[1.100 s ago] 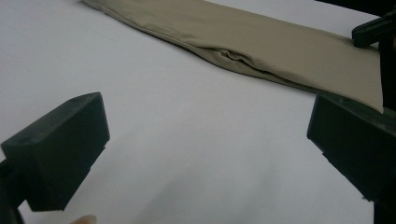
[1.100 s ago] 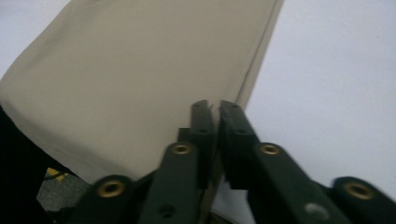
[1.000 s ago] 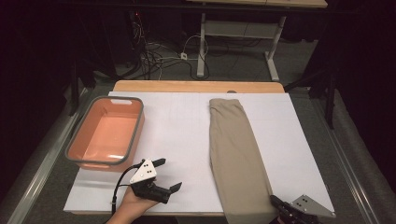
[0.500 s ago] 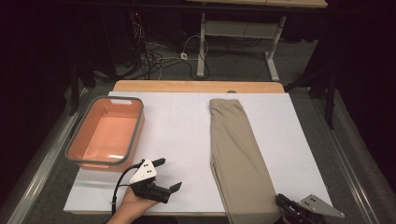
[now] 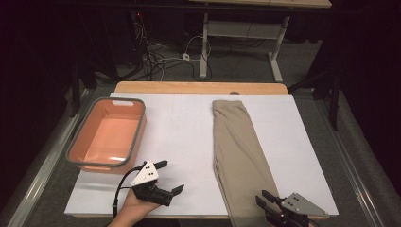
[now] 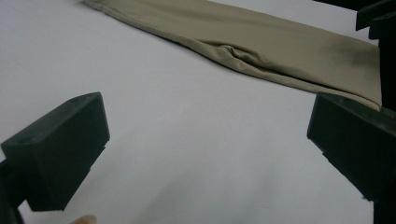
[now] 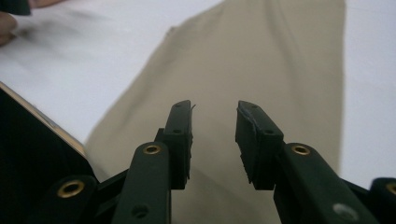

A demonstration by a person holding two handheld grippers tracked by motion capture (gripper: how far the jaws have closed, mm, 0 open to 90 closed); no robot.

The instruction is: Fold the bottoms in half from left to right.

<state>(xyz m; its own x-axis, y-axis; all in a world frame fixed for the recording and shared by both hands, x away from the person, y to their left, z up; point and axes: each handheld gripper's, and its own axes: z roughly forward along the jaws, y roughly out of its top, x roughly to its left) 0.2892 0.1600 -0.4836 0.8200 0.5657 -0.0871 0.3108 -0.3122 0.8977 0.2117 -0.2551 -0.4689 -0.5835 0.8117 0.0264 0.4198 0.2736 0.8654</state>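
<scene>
High view showed, nearest the person, two grippers at the table's front edge. The left gripper (image 5: 165, 178) rested in a hand (image 5: 135, 210) on the bare white sheet (image 5: 184, 123), jaws wide apart with nothing between them. The right gripper (image 5: 262, 198) sat at the near end of the trousers (image 5: 236, 151); its jaws had just been opening and stood part-way apart. In the right gripper view, the jaws of that gripper (image 7: 213, 122) hung over the tan cloth without pinching it, so the fabric looked released.

One pair of trousers lay in a long narrow strip on the sheet's right half, running from the front edge towards the far side. That seemed a lengthwise fold already made; folding it shorter and placing it in the bin (image 5: 137, 139) probably remained. One orange bin stood on the left, well apart from the cloth, with nothing in it. Beyond ran the table's wooden strip (image 5: 198, 87).
</scene>
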